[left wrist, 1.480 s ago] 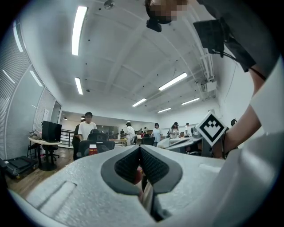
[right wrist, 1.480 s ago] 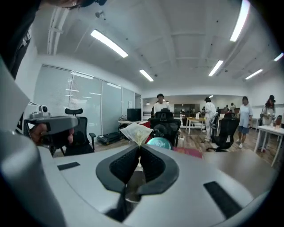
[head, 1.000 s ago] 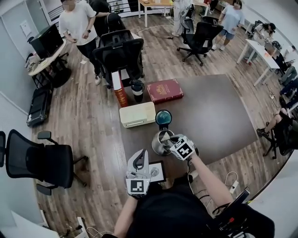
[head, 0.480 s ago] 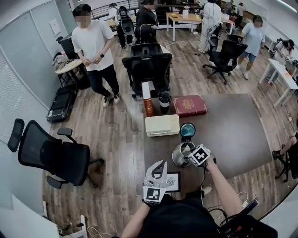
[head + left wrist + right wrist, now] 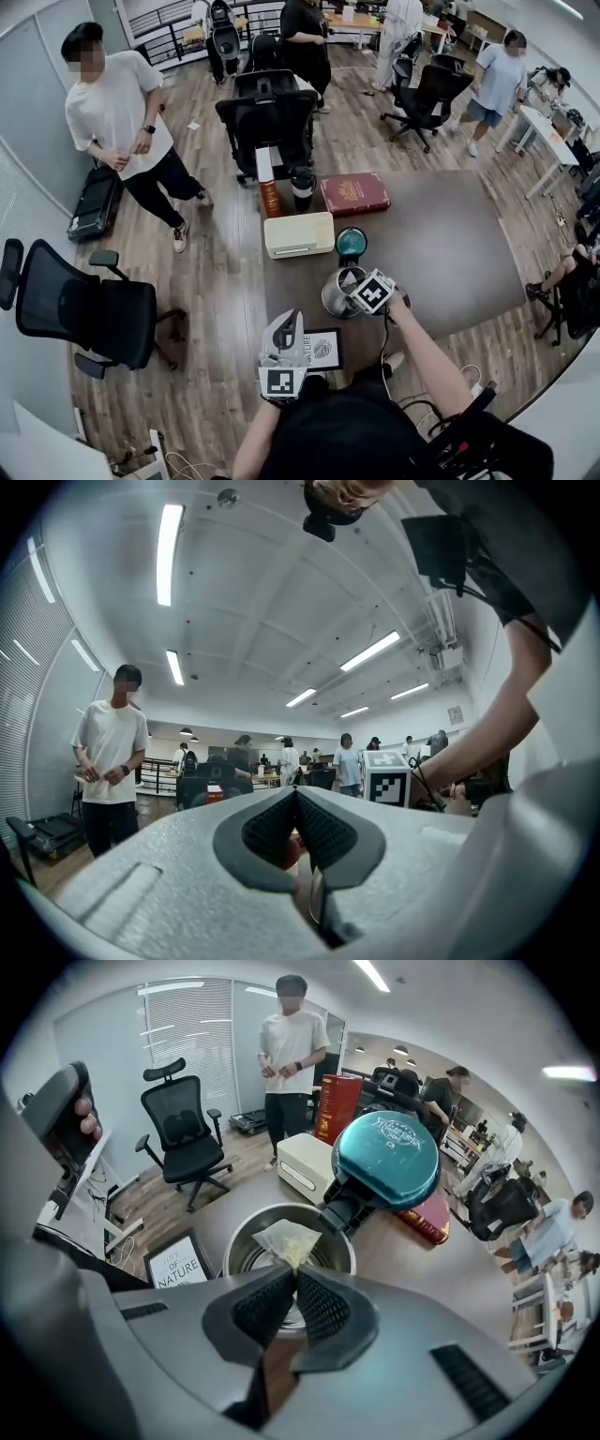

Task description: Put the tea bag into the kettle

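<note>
The steel kettle (image 5: pixel 336 295) stands on the dark table, its teal lid (image 5: pixel 352 244) tipped open behind it. In the right gripper view I look down into the kettle (image 5: pixel 242 1237), and the lid (image 5: pixel 389 1162) stands upright beyond it. My right gripper (image 5: pixel 295 1273) is shut on the top of a pale tea bag (image 5: pixel 284 1239), which hangs over the kettle's mouth. From the head view the right gripper (image 5: pixel 356 284) sits at the kettle's right rim. My left gripper (image 5: pixel 290 322) is raised near the table's front edge. Its jaws meet with nothing held (image 5: pixel 295 795).
A framed picture (image 5: pixel 322 349) lies by the left gripper. Behind the kettle are a cream box (image 5: pixel 300 234), a red book (image 5: pixel 355 193), an upright brown book (image 5: pixel 270 195) and a black tumbler (image 5: pixel 302 187). Office chairs (image 5: pixel 89 314) and standing people (image 5: pixel 117 122) surround the table.
My right gripper stays over the kettle with the tea bag. The left gripper keeps its place by the framed picture. The person in the white shirt has moved left across the floor.
</note>
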A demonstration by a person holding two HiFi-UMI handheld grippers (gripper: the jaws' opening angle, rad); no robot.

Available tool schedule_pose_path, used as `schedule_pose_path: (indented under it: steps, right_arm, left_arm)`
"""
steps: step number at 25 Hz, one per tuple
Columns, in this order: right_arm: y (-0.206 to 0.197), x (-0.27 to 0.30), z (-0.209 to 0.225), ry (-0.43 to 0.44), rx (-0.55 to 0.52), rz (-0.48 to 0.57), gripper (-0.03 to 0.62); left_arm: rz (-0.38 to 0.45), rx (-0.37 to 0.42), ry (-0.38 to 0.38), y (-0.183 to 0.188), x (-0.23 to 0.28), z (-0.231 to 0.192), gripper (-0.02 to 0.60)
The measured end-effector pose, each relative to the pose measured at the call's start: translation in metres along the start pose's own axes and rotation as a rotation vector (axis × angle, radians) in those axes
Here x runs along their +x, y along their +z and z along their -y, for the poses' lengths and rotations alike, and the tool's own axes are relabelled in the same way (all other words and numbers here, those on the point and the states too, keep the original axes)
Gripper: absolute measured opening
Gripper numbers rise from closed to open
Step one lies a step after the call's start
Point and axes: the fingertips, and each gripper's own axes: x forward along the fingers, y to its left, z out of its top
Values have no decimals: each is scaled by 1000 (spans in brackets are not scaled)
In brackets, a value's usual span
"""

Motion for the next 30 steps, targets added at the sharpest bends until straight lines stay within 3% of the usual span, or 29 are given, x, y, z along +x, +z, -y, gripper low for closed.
schedule_pose_path:
  steps: [3, 7, 11, 12, 14, 15, 25, 28, 30]
  right_arm:
    - [8, 10, 3, 6, -4, 15, 18]
    - [17, 12, 1, 22, -20, 14, 18]
    - [18, 0, -5, 29, -13, 50, 20]
    - [19, -1, -5, 35, 2, 77, 27]
    - [24, -3, -6, 51, 46, 148, 116]
    - [25, -4, -6, 55, 67, 175, 131]
    - [18, -7, -5, 52, 137, 258, 132]
    - [25, -25, -2, 19, 146, 392, 127]
    - [37, -58, 0, -32, 111, 575, 8]
  left_arm:
    - [9, -26, 12, -5, 4, -7, -3]
    - [31, 28, 10, -1, 6, -11, -3]
    - [24, 21, -5, 5, 2, -6, -3]
    - [23, 21, -8, 5, 2, -6, -3]
    - [19, 24, -14, 6, 2, -5, -3]
    - [17, 26, -17, 6, 2, -4, -3]
    - [-4, 17, -53, -1, 14, 11, -3]
    - [-17, -3, -59, -6, 17, 16, -3]
    - [-32, -17, -72, -12, 21, 24, -3]
